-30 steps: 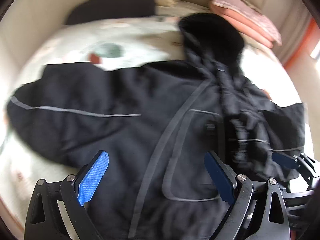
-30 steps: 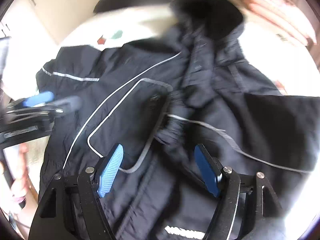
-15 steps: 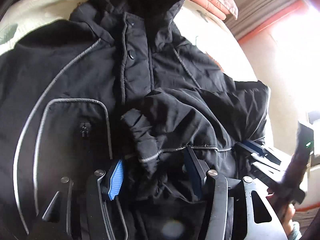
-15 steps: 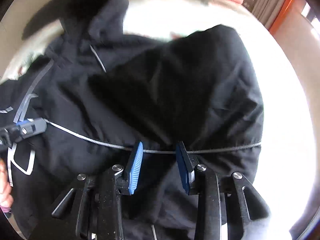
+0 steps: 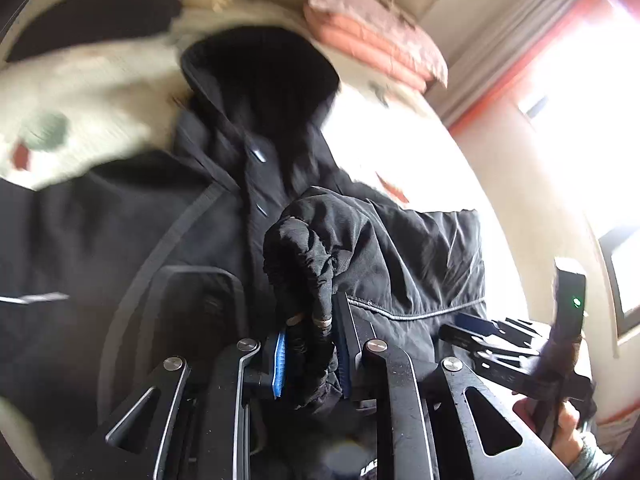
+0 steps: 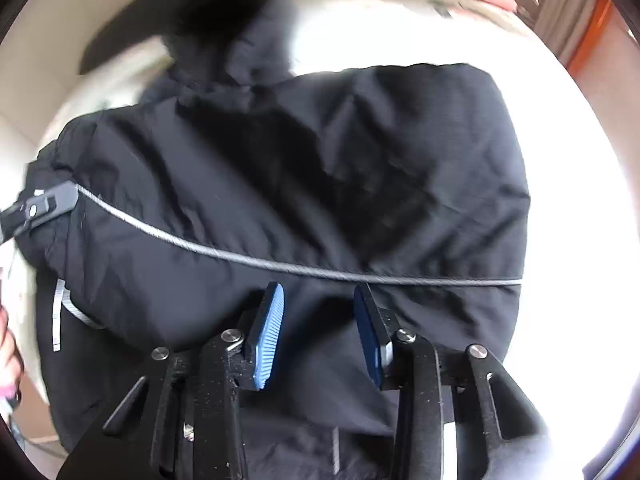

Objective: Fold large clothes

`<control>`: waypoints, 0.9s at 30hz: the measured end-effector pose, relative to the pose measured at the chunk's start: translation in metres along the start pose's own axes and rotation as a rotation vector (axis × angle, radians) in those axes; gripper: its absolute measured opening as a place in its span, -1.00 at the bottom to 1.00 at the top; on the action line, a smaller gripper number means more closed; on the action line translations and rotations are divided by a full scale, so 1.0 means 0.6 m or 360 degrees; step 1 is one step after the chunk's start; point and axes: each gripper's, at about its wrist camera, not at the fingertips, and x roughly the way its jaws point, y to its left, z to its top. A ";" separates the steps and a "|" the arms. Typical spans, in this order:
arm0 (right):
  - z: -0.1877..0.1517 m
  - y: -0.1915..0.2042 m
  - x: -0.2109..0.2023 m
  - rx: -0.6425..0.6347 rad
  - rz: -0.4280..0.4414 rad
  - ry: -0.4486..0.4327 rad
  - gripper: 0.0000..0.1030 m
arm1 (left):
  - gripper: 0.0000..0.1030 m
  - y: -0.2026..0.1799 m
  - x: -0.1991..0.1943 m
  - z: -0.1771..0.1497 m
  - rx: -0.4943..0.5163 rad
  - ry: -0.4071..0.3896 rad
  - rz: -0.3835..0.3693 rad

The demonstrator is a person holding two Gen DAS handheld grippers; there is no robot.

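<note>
Clamping jacket cuff — left gripper

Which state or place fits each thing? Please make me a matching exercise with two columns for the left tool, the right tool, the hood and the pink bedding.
Things:
1. left tool
2. right tool
3. hood of the black jacket
4. pink bedding

States or places:
A. folded in a stack at the far end of the bed
B. shut on the bunched sleeve cuff
C. lies toward the far end, dark opening up
D. fingers apart, over the fabric below the grey piping line

Pairs: 1-B, 2-D, 3-C, 4-A
</note>
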 end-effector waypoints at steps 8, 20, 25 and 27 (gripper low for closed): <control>0.027 0.045 -0.033 -0.0097 0.0022 -0.0097 0.09 | -0.59 0.161 -0.106 0.006 -0.0137 -0.0079 0.0393; 0.026 0.082 0.124 -0.0091 -0.0182 0.0127 0.17 | 0.19 0.282 -0.029 -0.049 -0.0207 0.0043 0.0699; 0.062 0.092 0.057 -0.0051 -0.0062 0.0109 0.18 | 0.25 0.248 -0.104 -0.042 -0.0146 -0.0021 0.0705; 0.075 0.128 0.029 -0.0100 -0.0010 0.0039 0.18 | 0.25 0.216 -0.101 -0.037 -0.0087 0.0015 0.0564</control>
